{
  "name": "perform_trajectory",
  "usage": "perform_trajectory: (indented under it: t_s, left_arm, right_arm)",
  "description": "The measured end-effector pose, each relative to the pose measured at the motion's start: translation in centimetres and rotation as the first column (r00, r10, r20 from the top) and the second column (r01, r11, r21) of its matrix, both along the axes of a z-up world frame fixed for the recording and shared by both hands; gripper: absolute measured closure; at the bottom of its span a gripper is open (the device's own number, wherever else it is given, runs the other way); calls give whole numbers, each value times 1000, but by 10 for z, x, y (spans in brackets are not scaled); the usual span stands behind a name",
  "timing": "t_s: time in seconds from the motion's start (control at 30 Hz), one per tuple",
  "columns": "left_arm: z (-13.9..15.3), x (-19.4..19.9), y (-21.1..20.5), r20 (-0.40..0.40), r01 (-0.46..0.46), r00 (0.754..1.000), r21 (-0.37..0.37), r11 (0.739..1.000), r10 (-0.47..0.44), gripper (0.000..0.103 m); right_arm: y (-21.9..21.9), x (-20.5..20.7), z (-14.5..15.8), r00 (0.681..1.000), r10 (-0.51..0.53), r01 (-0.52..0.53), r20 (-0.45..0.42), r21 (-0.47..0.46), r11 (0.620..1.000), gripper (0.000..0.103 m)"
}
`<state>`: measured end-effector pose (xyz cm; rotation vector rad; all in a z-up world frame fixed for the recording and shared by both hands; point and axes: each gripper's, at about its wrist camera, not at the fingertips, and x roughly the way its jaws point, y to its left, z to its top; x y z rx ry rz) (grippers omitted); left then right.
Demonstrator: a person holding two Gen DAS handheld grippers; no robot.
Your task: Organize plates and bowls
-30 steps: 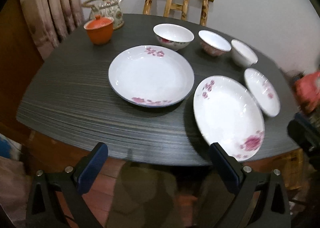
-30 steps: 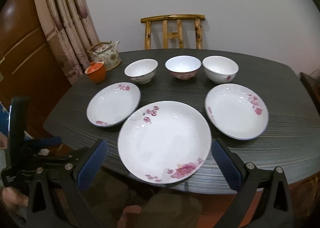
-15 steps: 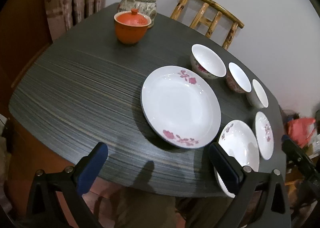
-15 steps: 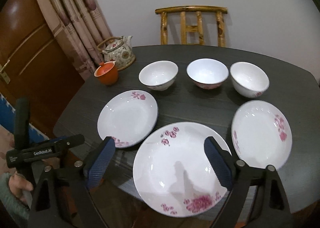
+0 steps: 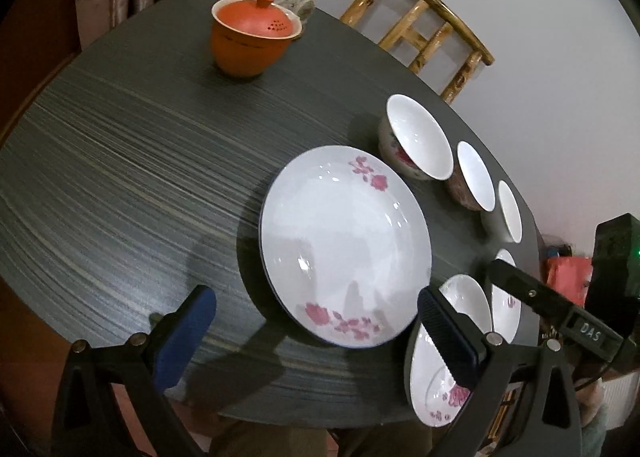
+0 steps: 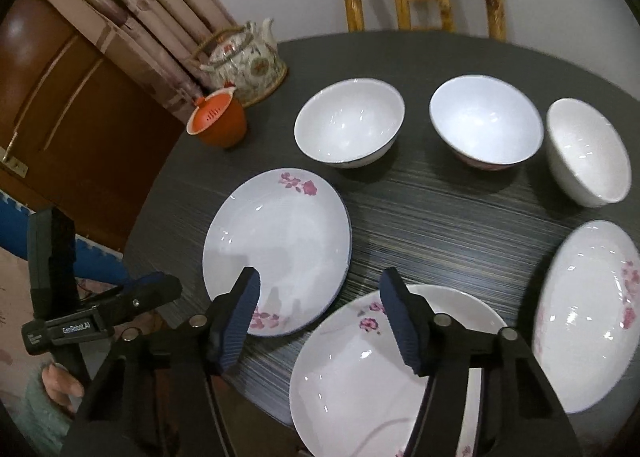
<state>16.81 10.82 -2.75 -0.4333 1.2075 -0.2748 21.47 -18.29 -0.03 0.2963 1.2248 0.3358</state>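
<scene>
My right gripper (image 6: 320,317), jaws apart and empty, hovers between the left floral white plate (image 6: 276,253) at eleven o'clock and the near floral plate (image 6: 360,373) at five; my left gripper (image 5: 312,333), also spread, is nearer the former.

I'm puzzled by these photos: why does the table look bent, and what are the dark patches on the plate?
Left wrist view: fisheye lens curves the table; finger shadows fall across the left plate. Right wrist view: same bending, small glare spots in the bowls.

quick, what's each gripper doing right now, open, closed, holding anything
Left gripper: open, holding nothing, at the near rim of the left plate.
Right gripper: open, holding nothing, above the middle plate.
</scene>
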Motion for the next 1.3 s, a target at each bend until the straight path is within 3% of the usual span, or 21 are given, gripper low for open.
perform_trajectory:
  t_s: [0.13,0.2,0.23,0.53,0.67,1.0,1.1,1.3]
  left_arm:
    - [-7,10,1,-28,-7,1000,-15,1000,7,1]
    - [-11,15,2,-45,-15,999,-23,1000,14,15]
    - [-13,18,3,-56,-22,998,-25,999,20,18]
    - [-25,37,0,-79,-40,996,-17,999,38,19]
    - [-30,45,-3,-89,-42,995,-26,999,39,35]
    - [-39,55,-7,-108,-40,993,-13,999,38,37]
    - [-42,56,-6,-123,-41,992,-24,999,38,51]
    - [-48,57,-5,-132,-52,990,-2,999,52,65]
  right_arm:
    - [7,13,-11,999,15,-15,-31,11,1000,53]
    - [9,20,-17,999,14,-13,-49,12,1000,57]
    - [11,22,-19,998,16,-15,-56,15,1000,58]
    - [13,40,-46,993,16,-14,-118,21,1000,67]
    - [11,46,-56,990,14,-8,-139,46,999,81]
    - [9,52,-67,984,31,-26,-174,31,999,85]
    - [10,54,-70,983,38,-33,-182,32,999,87]
    - [7,54,-73,982,29,-22,-186,38,999,91]
